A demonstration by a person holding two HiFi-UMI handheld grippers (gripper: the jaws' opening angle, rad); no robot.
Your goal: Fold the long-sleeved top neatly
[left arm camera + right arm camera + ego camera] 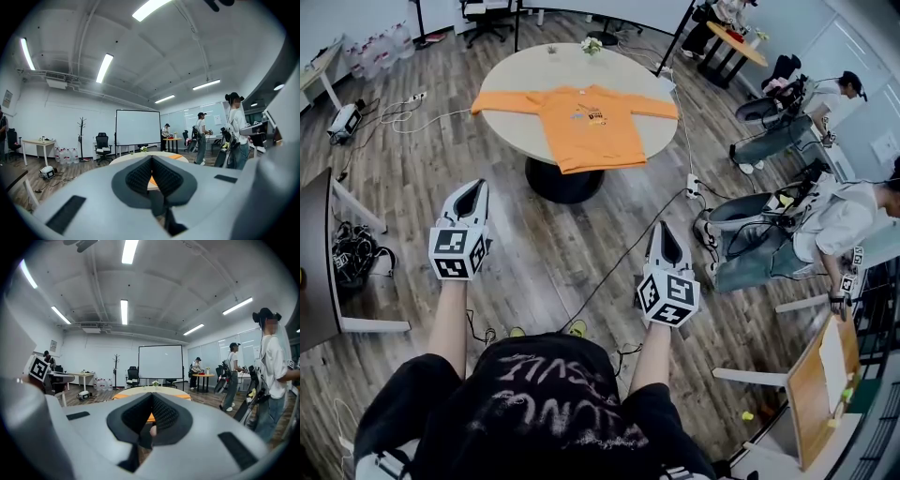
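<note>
Left gripper [473, 190] and right gripper [664, 232] are held out over the wooden floor [553, 253], each with its fingers pressed together and nothing gripped. Well beyond them, the orange long-sleeved top [586, 127] is laid flat across the round tabletop [525, 75], sleeves spread toward the left and right edges, hem draped over the near edge.

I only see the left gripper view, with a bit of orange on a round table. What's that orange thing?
Observer: In the head view it's an orange long-sleeved top, spread flat on the round table, sleeves out sideways.
Operator: Is my other gripper holding something?
Observer: No, the right gripper is shut, nothing between its fingers.
Operator: Are we close enough?
Observer: Not yet; the left gripper and the right one are over the floor, short of the table.
</note>
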